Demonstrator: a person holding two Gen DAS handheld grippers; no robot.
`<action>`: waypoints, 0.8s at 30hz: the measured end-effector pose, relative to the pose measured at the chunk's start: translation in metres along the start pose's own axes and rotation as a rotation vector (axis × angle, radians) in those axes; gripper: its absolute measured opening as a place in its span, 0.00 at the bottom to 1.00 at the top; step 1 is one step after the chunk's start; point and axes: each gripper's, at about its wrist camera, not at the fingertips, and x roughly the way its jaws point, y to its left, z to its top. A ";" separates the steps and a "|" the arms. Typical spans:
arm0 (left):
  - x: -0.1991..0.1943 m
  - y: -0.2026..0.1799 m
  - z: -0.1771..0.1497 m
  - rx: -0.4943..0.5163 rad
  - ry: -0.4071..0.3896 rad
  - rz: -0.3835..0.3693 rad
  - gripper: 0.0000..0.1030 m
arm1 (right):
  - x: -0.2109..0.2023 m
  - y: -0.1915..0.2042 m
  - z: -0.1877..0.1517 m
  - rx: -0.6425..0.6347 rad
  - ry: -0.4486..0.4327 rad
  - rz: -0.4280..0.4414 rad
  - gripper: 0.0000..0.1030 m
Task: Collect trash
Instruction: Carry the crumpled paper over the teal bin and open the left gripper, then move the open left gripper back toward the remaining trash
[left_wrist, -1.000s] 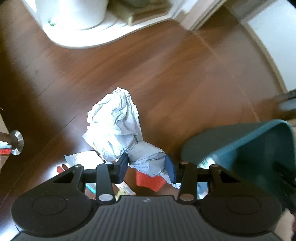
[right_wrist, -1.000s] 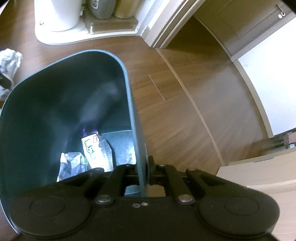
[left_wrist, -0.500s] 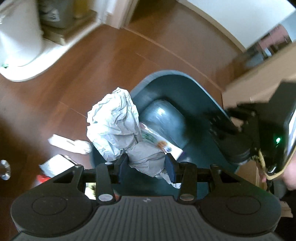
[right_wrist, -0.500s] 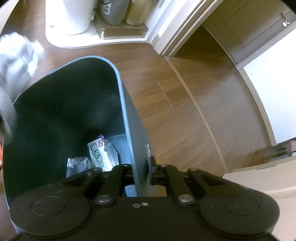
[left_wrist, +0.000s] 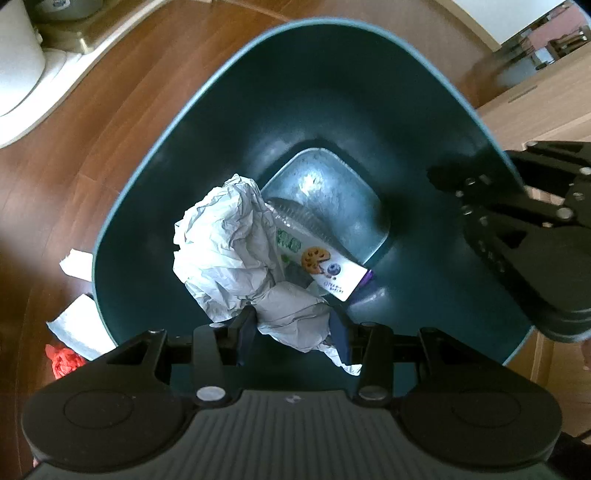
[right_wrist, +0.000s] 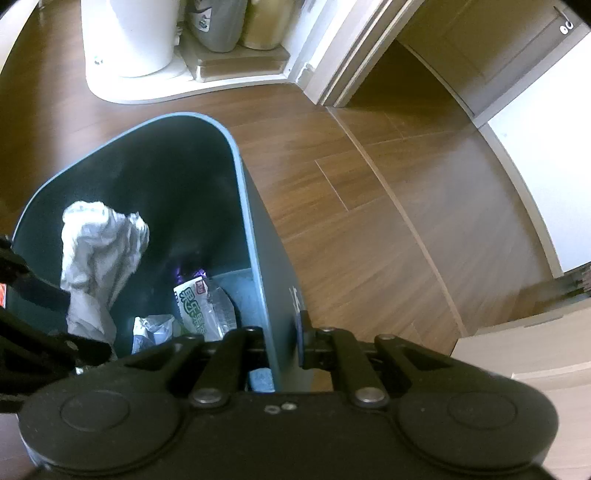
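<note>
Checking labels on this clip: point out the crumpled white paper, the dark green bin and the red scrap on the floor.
crumpled white paper (left_wrist: 225, 254): left wrist view, middle of the wad.
dark green bin (right_wrist: 236, 155): right wrist view, rim at its far corner.
red scrap (left_wrist: 63, 359): left wrist view, its centre, on the floor.

Both views bend strongly at the edges, with dark vignetted corners. Daylight glares off the bottom of the bin (left_wrist: 332, 192) and whitens the crumpled paper (left_wrist: 229, 251), while the bin's inner walls stay deep in shadow. The floor (right_wrist: 369, 206) shows a soft sheen. Far edges are blurred, and the upper corners wash out bright.
</note>
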 end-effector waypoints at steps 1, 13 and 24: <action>-0.001 -0.001 0.001 0.000 0.003 0.006 0.42 | 0.000 0.000 0.000 0.000 0.000 0.000 0.07; -0.011 0.007 -0.003 -0.013 -0.029 0.011 0.61 | 0.004 0.000 0.001 0.015 0.012 -0.002 0.07; -0.055 0.029 -0.019 -0.025 -0.083 -0.005 0.61 | 0.012 -0.015 -0.003 0.092 0.031 -0.042 0.02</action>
